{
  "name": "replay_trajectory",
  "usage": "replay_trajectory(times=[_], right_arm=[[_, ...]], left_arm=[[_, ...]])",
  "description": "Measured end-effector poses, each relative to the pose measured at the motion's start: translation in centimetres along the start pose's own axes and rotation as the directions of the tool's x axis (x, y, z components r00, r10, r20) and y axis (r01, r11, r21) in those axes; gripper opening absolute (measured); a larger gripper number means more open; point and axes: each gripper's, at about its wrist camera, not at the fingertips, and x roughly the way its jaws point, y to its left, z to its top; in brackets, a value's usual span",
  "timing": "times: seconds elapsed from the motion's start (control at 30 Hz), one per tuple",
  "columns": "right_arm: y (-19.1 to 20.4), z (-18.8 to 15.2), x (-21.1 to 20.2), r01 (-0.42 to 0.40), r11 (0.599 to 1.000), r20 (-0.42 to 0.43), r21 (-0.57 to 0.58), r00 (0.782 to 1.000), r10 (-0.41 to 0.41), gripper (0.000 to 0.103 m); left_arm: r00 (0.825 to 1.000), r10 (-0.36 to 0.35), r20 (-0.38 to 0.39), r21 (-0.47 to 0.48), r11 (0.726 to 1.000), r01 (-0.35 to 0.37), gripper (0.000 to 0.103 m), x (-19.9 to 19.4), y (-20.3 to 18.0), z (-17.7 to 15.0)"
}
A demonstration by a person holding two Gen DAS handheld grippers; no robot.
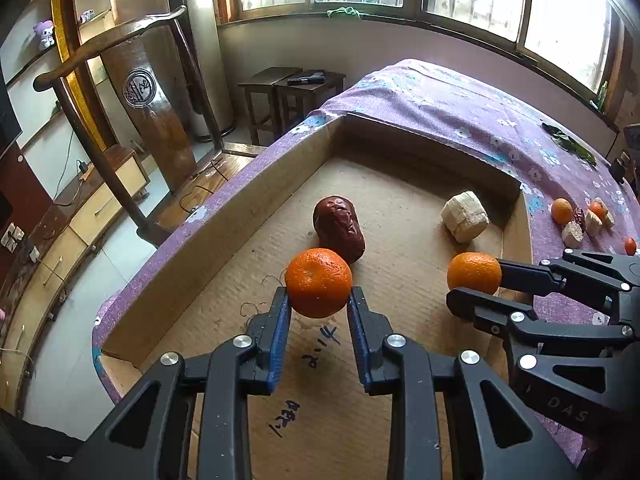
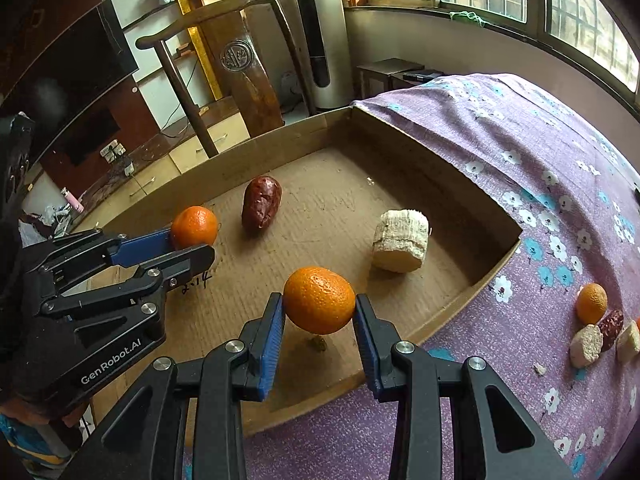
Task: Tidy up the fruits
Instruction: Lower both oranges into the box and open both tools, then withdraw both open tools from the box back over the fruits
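Both grippers hang over a shallow cardboard tray [image 1: 224, 200] on a purple flowered cloth [image 1: 460, 108]. Left gripper [image 1: 319, 300] pinches a dimpled tangerine [image 1: 319, 282] between its blue pads, near the tray's left wall; right gripper [image 2: 319, 310] clamps a second tangerine [image 2: 319, 300] just inside the near-right rim. Bare corrugated floor lies between them. Inside rest a wrinkled red date [image 1: 339, 228] and a pale ridged chunk [image 1: 465, 216]. More fruit pieces [image 2: 600, 324] sit on the cloth outside.
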Motion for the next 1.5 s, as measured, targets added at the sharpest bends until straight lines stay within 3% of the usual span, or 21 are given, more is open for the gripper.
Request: replay_trajectory(times=[0.23,0.37,0.5,0.6,0.67,0.77,1.03,1.2,1.5], right_arm=[[0.8,0.4,0.4,0.018,0.999,-0.007,-0.027,1.000,-0.019,0.041],[0.7,0.2,-0.8,0.012,1.000,0.017,-0.010,1.000,-0.012,0.048],[-0.3,-0.6,-3.2,0.004,1.000,0.070,0.023,0.998,-0.006,0.052],[-1.3,-1.4,-5.1,0.022,0.998,0.108,0.053,0.994,-0.028,0.055],[-2.2,-2.2,-6.5,0.035,0.996,0.130,0.077,0.990,-0.045,0.064],[-3.8,-3.4,-8.2,0.061,0.991,0.150,0.119,0.986,-0.078,0.065],[-7.9,-7.1,-11.9,0.135,0.965,0.158,0.224,0.972,-0.172,0.067],[-10.4,-9.5,-14.0,0.168,0.938,0.167,0.304,0.960,-0.226,0.075],[-13.8,-13.1,-15.6,0.230,0.895,0.117,0.381,0.949,-0.293,0.078]], left_arm=[[1.000,0.012,-0.006,-0.018,1.000,-0.012,0.031,0.0,0.1,0.1],[1.000,0.023,0.017,-0.030,0.999,-0.023,0.061,-0.4,0.2,0.0],[0.998,0.037,0.052,-0.043,0.998,-0.034,0.075,-1.5,0.1,0.2],[0.997,0.026,0.074,-0.038,0.999,-0.023,0.076,-2.4,-0.5,0.2],[0.996,0.012,0.089,-0.028,1.000,-0.010,0.078,-3.0,-1.4,0.3],[0.994,-0.016,0.111,-0.009,1.000,0.017,0.082,-3.9,-3.0,0.3],[0.987,-0.105,0.125,0.066,0.993,0.098,0.083,-4.9,-8.2,0.4],[0.981,-0.148,0.122,0.106,0.985,0.136,0.083,-5.1,-11.5,0.3],[0.974,-0.202,0.105,0.183,0.966,0.181,0.084,-4.9,-16.9,0.0]])
